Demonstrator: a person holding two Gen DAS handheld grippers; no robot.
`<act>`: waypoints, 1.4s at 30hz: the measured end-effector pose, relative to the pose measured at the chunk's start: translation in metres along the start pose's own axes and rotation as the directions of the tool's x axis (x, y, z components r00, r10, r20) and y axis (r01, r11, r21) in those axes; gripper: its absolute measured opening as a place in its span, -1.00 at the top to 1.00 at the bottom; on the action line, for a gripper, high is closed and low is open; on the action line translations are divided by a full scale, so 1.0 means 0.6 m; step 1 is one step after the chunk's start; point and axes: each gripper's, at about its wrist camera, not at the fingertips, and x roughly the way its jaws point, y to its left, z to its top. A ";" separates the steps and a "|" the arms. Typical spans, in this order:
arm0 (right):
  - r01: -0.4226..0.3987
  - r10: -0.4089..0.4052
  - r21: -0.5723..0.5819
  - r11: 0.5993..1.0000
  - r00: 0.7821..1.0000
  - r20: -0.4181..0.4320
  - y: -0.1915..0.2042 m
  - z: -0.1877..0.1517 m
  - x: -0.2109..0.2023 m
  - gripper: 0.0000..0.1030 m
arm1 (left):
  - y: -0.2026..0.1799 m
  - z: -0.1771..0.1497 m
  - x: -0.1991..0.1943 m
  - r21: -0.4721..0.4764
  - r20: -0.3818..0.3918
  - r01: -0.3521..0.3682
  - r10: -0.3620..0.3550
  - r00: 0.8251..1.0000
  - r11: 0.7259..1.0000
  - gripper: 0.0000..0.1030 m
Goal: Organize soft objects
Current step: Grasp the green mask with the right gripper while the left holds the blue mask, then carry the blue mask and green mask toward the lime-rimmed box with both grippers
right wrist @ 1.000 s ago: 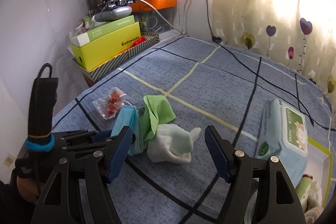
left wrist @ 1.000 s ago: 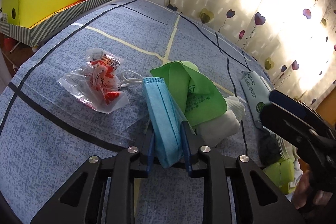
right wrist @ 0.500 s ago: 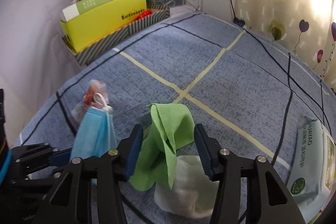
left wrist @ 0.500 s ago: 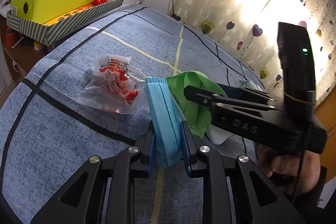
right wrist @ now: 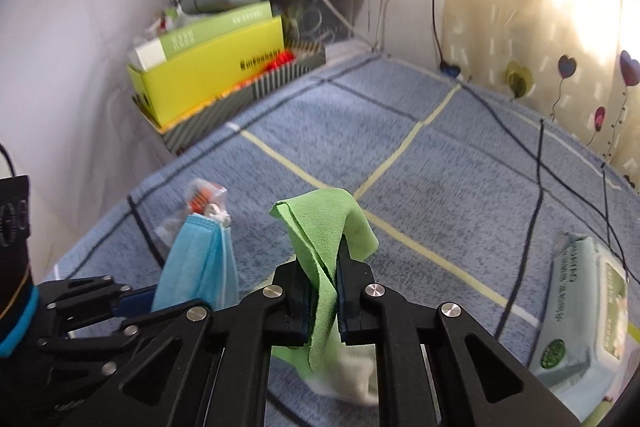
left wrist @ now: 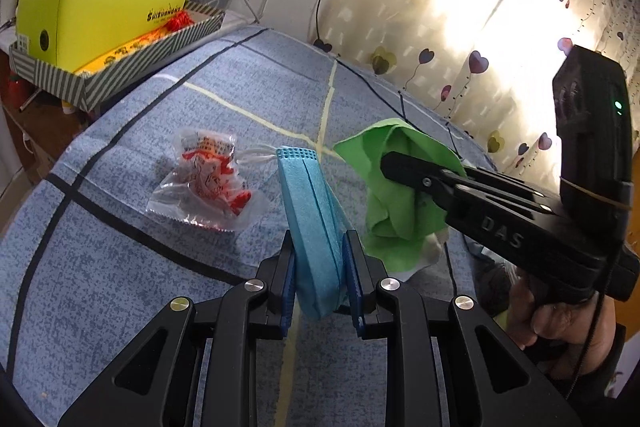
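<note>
My left gripper (left wrist: 319, 267) is shut on a folded blue face mask (left wrist: 310, 211), held upright above the blue bedspread (left wrist: 120, 267); the same mask (right wrist: 196, 263) shows at lower left in the right wrist view. My right gripper (right wrist: 323, 291) is shut on a green cloth (right wrist: 326, 227), whose top flops over the fingers. From the left wrist view the green cloth (left wrist: 394, 187) is pinched by the right gripper's black fingers (left wrist: 416, 177). A white sock (right wrist: 352, 375) lies under the cloth, mostly hidden.
A clear packet with red print (left wrist: 208, 183) lies left of the mask. A wet-wipes pack (right wrist: 580, 315) rests at the right. A striped tray with a yellow box (left wrist: 104, 23) stands at the bed's far left edge. A heart-print curtain (left wrist: 500, 27) hangs behind.
The right gripper moved in over the green cloth and shut on it, lifting it off the white sock. The left gripper kept its hold on the blue mask.
</note>
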 end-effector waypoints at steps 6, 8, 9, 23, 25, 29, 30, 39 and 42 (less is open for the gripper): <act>-0.017 0.015 0.022 1.000 0.998 0.062 -0.002 -0.016 -0.067 0.82 | -0.032 0.006 -0.024 0.038 0.043 -0.019 0.017 0.999 0.999 0.55; -0.014 0.012 0.030 0.999 0.997 0.081 -0.005 -0.025 -0.088 0.82 | -0.042 0.007 -0.030 0.048 0.050 -0.021 0.019 0.999 0.999 0.55; -0.012 0.009 0.036 0.999 0.996 0.091 -0.008 -0.030 -0.101 0.82 | -0.048 0.006 -0.033 0.055 0.054 -0.023 0.020 0.998 0.998 0.55; 0.022 -0.036 0.080 0.997 0.985 0.171 -0.039 -0.087 -0.211 0.82 | -0.133 -0.006 -0.052 0.157 0.082 -0.029 0.016 0.997 0.987 0.55; 0.026 -0.041 0.087 0.996 0.983 0.180 -0.044 -0.093 -0.221 0.82 | -0.143 -0.008 -0.056 0.170 0.084 -0.027 0.012 0.996 0.985 0.55; 0.032 -0.051 0.097 0.995 0.979 0.196 -0.051 -0.106 -0.243 0.82 | -0.162 -0.010 -0.063 0.192 0.092 -0.023 0.005 0.996 0.981 0.55; 0.034 -0.053 0.099 0.994 0.978 0.200 -0.053 -0.109 -0.248 0.82 | -0.165 -0.011 -0.064 0.196 0.093 -0.022 0.003 0.996 0.980 0.55; 0.054 -0.083 0.129 0.990 0.969 0.231 -0.069 -0.137 -0.292 0.82 | -0.211 -0.022 -0.076 0.247 0.096 0.020 -0.045 0.994 0.969 0.55; 0.064 -0.097 0.145 0.987 0.967 0.237 -0.079 -0.148 -0.304 0.82 | -0.227 -0.025 -0.077 0.266 0.095 0.034 -0.061 0.994 0.963 0.55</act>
